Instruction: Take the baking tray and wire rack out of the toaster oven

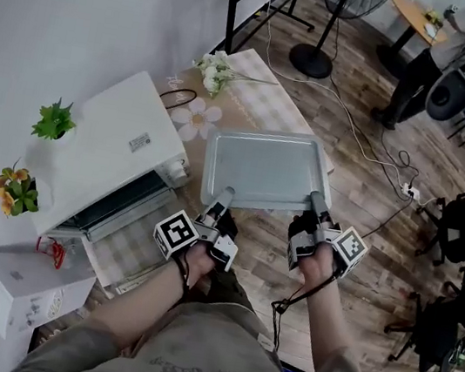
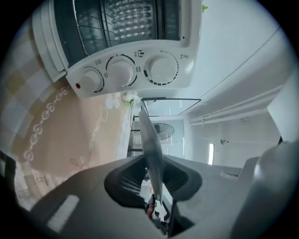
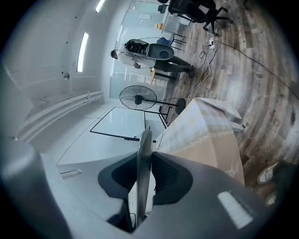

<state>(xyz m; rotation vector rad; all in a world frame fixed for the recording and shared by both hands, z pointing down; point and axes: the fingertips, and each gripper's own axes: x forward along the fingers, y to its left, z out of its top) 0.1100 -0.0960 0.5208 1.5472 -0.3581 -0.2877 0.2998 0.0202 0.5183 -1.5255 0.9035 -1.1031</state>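
The left gripper (image 1: 224, 195) and the right gripper (image 1: 318, 200) each grip the near edge of the baking tray (image 1: 267, 164) in the head view. The tray is level and fully outside the white toaster oven (image 1: 119, 149) to its left. In the left gripper view the jaws are almost together, pressed on the thin tray rim, and the wire rack (image 2: 91, 25) seems to sit inside the oven above the knobs (image 2: 120, 72). In the right gripper view the jaws clamp the rim in the same way.
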